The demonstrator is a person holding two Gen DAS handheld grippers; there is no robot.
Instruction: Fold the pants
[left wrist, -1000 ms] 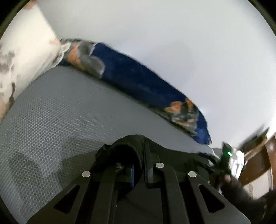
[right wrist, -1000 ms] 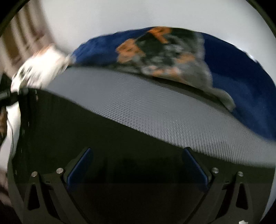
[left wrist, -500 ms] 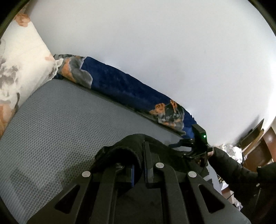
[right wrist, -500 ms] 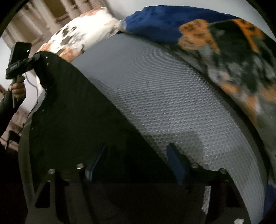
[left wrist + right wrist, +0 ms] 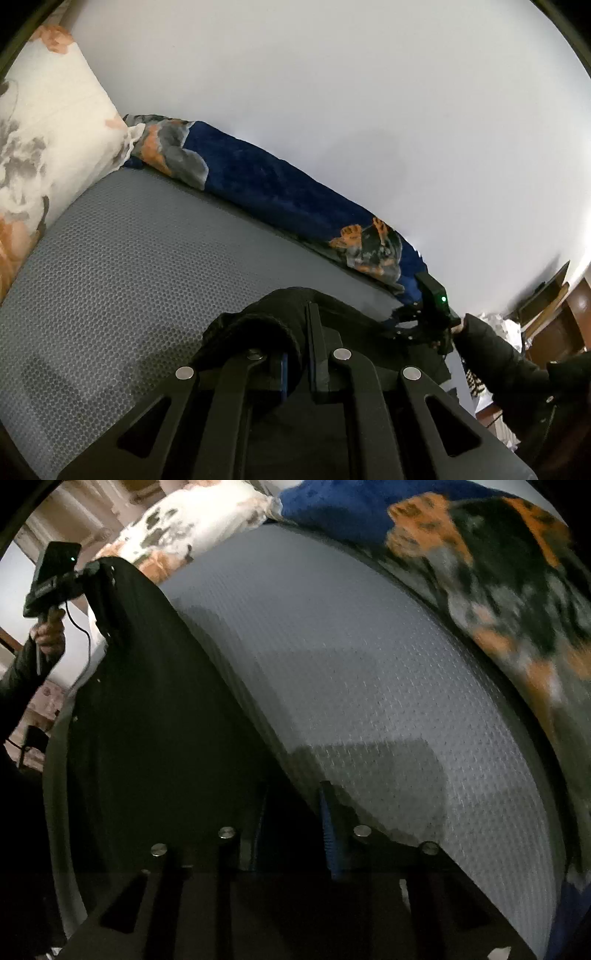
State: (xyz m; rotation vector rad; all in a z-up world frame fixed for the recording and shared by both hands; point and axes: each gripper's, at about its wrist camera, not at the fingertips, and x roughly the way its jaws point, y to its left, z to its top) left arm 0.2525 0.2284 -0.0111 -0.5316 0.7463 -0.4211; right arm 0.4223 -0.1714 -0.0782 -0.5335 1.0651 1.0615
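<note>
Black pants (image 5: 155,716) lie spread on the grey mattress (image 5: 351,672) of a bed, along its near edge. One end of the cloth is bunched and pinched tight in the left gripper (image 5: 297,354), a little above the mattress. The right gripper (image 5: 291,830) is closing its jaws over the other end of the pants, with dark cloth between them. A blue blanket (image 5: 280,184) and a flowered pillow (image 5: 48,140) lie by the white wall (image 5: 332,92).
</note>
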